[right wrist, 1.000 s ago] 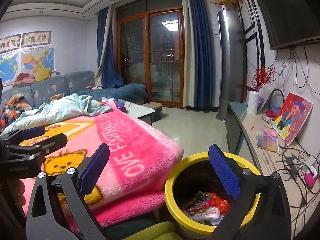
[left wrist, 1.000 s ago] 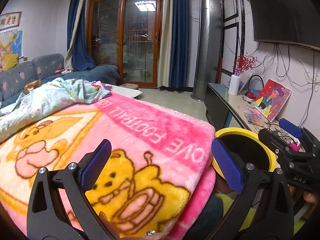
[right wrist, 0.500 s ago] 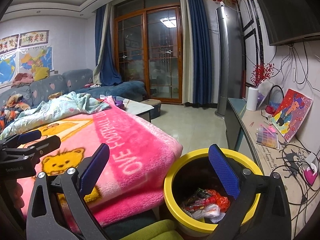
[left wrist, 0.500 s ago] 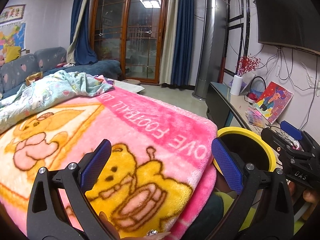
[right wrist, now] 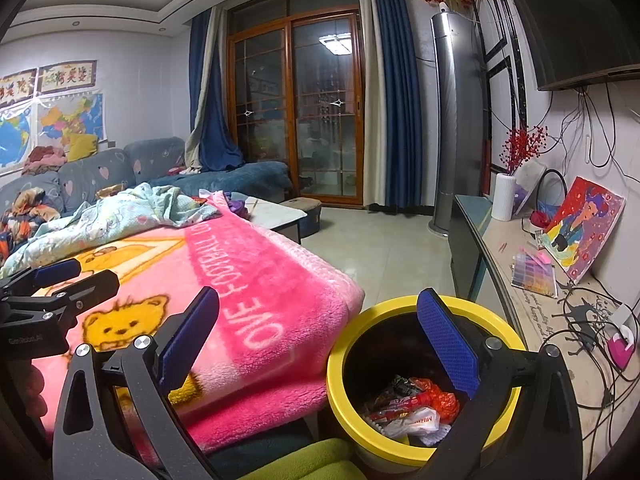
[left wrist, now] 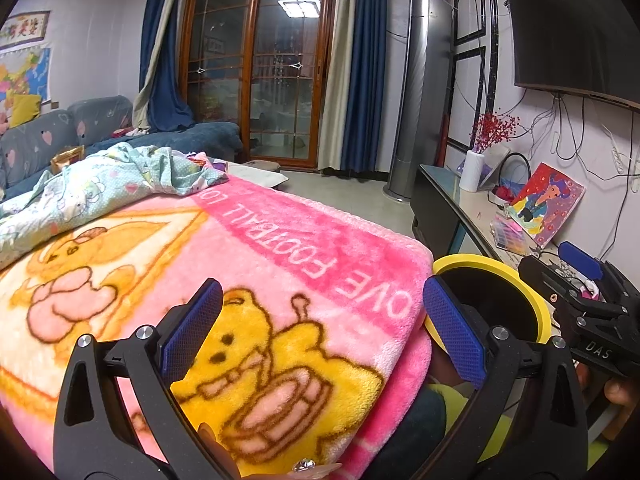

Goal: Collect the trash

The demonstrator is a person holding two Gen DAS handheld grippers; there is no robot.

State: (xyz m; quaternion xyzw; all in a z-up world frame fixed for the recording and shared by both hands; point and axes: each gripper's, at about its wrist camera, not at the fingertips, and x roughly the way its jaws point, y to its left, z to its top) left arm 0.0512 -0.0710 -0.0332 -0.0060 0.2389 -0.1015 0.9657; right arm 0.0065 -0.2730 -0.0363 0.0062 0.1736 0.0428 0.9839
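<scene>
A yellow trash bin (right wrist: 340, 364) stands at the lower right beside the pink blanket; it also shows in the left wrist view (left wrist: 536, 304). Crumpled wrappers (right wrist: 412, 404) lie inside it. My right gripper (right wrist: 320, 344) is open and empty, held above the bin's near rim. My left gripper (left wrist: 324, 328) is open and empty, held over the pink blanket (left wrist: 260, 264). The right gripper also shows at the right edge of the left wrist view (left wrist: 580, 280), and the left gripper at the left edge of the right wrist view (right wrist: 60, 280).
A pale blue quilt (left wrist: 104, 188) lies bunched at the blanket's far end. A low TV console (right wrist: 540, 292) with cables, a painting (right wrist: 584, 224) and a white vase (right wrist: 504, 196) runs along the right wall. A sofa (right wrist: 100, 172) stands at left, a tall air conditioner (right wrist: 460, 128) by the glass doors.
Both grippers have risen and tilted up slightly; the room sits a little lower in each view. The jaws stay open and empty.
</scene>
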